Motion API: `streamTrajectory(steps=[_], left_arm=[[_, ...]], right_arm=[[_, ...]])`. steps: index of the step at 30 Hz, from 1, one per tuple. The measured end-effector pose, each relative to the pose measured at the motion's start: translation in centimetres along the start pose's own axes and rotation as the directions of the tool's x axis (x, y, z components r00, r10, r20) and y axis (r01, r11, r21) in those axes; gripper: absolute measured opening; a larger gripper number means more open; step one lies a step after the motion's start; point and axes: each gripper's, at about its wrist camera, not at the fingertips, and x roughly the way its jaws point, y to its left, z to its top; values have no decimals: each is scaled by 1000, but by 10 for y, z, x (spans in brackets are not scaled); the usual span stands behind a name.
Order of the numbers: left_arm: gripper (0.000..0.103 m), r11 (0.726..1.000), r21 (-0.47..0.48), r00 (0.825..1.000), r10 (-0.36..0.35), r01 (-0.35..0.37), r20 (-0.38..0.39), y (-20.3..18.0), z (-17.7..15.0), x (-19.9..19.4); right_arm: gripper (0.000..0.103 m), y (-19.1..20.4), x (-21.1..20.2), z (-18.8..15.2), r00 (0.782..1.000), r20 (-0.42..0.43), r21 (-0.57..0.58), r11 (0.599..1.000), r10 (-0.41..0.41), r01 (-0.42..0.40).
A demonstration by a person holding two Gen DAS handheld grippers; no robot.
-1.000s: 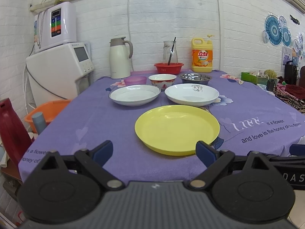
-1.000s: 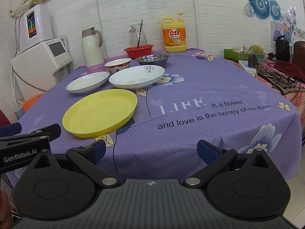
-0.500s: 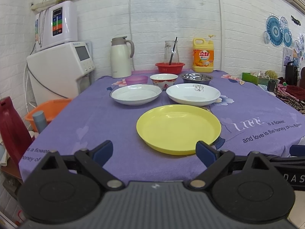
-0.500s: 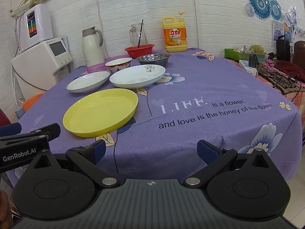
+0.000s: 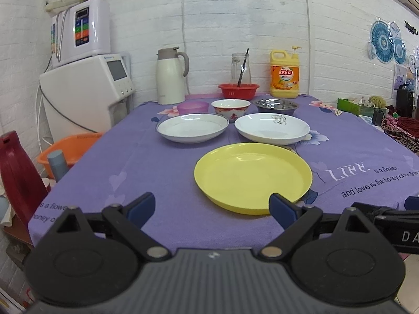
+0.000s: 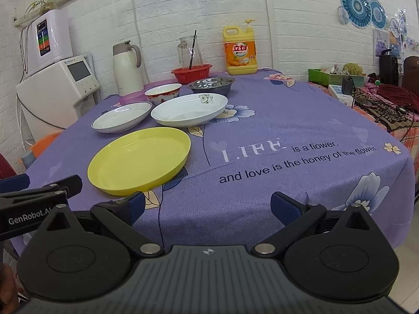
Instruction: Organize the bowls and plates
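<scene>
Left wrist view shows the left gripper (image 5: 212,206) at the near edge of the table (image 5: 146,162), with its two blue fingers spread wide and nothing between them. The table carries a purple cloth with printed words. The yellow plate (image 5: 252,176) lies closest to the near edge, and the right blue fingertip (image 5: 281,206) of this gripper stands in front of the plate's near rim; I cannot tell if it touches. Behind the yellow plate two white plates lie side by side, the blue-rimmed white plate (image 5: 192,130) toward the left edge and the flower-marked white plate (image 5: 272,129) toward the right. Further back, toward the far edge, stand a small purple bowl (image 5: 192,107), a red-patterned bowl (image 5: 230,108) and a steel bowl (image 5: 276,104) in one row. At the far edge are a white thermos jug (image 5: 170,77), a red basket (image 5: 238,90) with a glass jar (image 5: 240,69) behind it, and a yellow detergent bottle (image 5: 284,74). In the right wrist view the right gripper (image 6: 207,205) hangs at the near edge too, also spread open and empty, and the yellow plate (image 6: 138,159) lies just beyond its left finger.
</scene>
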Motion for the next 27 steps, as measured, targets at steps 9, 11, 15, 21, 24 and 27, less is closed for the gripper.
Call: streamTrajectory(steps=[9,11,15,21,24,27], left_arm=[[92,1000,-9,1000,2,-2,-7,3,-2,1],[92,1000,-10,1000,1,-1,-9,2,-1,2],[92,1000,-15,1000,1,-2,-10,4,-2,3],[92,999,-2,999,-48,48,22,10,9,11],[92,1000,-7,1000,-20,20,-12,23,21,41],[92,998,-55,994,-40,35,-97,41,30,75]], right_arm=[[103,4,0,-1,1000,-6,-12,1000,10,-10],[103,5,1,-2,1000,-6,-15,1000,11,-11],[103,6,1,-2,1000,-7,-14,1000,11,-11],[103,9,8,12,994,71,-46,996,79,-76],[103,11,36,30,986,119,-111,988,117,-104],[103,12,76,43,993,44,-133,986,106,-100]])
